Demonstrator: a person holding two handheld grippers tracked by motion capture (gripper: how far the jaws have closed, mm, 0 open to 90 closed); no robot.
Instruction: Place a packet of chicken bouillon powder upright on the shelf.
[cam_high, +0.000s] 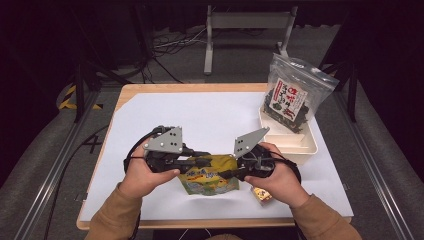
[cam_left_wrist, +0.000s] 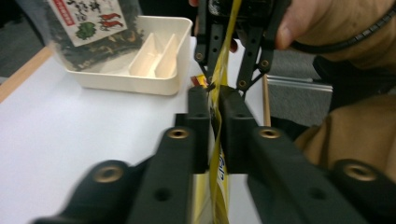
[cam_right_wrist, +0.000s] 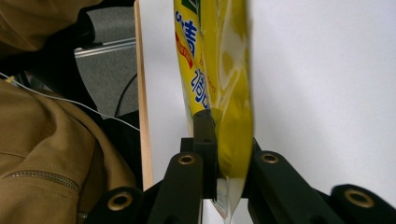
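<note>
Yellow snack pouch (cam_high: 209, 175): pinched at top edge by left gripper (cam_high: 200, 159) and right gripper (cam_high: 231, 174), both clamped. Next, likely: pulling apart to tear open.

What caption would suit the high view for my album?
Two hand-held grippers, left and right, pinch a yellow snack bag above the white table.
</note>
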